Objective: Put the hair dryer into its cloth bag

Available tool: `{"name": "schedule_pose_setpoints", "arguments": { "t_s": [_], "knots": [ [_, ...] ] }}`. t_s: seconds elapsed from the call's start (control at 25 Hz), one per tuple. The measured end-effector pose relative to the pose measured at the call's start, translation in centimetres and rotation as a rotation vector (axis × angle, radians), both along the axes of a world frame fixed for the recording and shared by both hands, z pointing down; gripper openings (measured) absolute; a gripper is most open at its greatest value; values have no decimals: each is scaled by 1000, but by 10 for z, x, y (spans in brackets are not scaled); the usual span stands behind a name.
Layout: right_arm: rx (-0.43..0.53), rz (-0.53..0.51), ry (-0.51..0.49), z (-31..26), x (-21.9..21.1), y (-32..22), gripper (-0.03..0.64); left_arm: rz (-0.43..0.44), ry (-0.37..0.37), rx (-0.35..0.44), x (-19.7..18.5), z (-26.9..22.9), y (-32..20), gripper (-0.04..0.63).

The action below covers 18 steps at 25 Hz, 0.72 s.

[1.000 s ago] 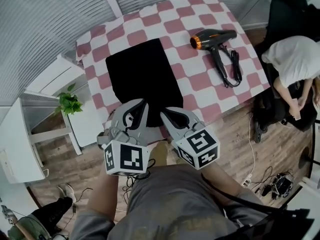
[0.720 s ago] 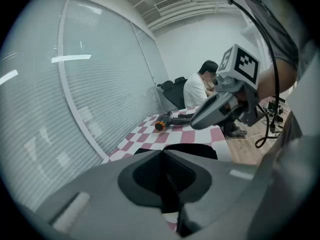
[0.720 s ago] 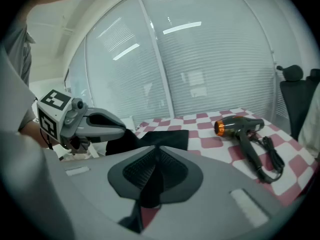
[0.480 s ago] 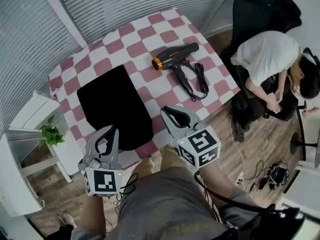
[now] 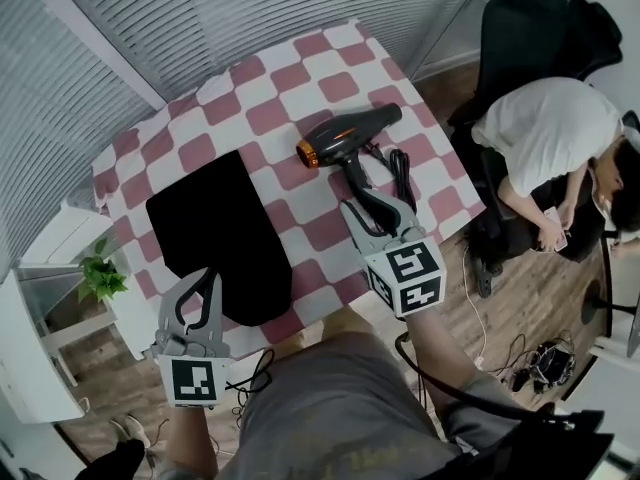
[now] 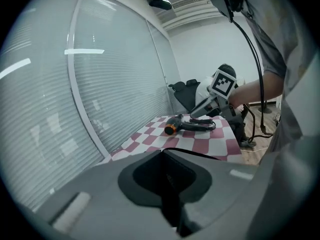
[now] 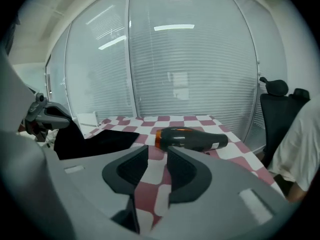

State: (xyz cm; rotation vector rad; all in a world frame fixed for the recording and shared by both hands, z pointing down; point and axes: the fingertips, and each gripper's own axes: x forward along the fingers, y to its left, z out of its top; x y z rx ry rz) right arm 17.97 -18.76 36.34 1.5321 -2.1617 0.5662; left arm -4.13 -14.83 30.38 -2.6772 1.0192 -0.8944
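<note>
A black hair dryer (image 5: 352,134) with an orange nozzle ring lies on the pink-checked table (image 5: 270,118), its cord (image 5: 400,166) coiled beside the handle. The black cloth bag (image 5: 220,230) lies flat to its left. My right gripper (image 5: 368,213) hovers over the table just short of the dryer's handle. Its jaws have just been opening and nothing is between them. In the right gripper view the dryer (image 7: 192,138) lies beyond the right gripper (image 7: 158,149), with the bag (image 7: 92,140) to the left. My left gripper (image 5: 203,286) is shut and empty at the bag's near edge.
A person in a white shirt (image 5: 545,128) sits at the table's right by a black chair (image 5: 540,18). A potted plant (image 5: 100,278) and white furniture stand at the left. Cables (image 5: 545,360) lie on the wood floor. Blinds line the far wall.
My right gripper has moved forward over the table to the dryer's handle and its jaws have parted. My left gripper has shifted left along the bag's near edge.
</note>
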Motion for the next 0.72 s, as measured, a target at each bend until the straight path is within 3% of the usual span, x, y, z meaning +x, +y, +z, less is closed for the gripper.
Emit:
{"name": "schedule_pose_setpoints", "arguments": {
  "t_s": [0.2,0.44,0.72],
  "knots": [
    [-72,36,58,33,29,-31,220,-4,-33,-12,5,2,-8,15],
    [-198,3,84,78,33,-52,280,-59,-55,-41,1,8,-16,15],
    [-283,-13,123,109,35,-65,284,-107,-68,-68,-4,14,-19,15]
  ]
}}
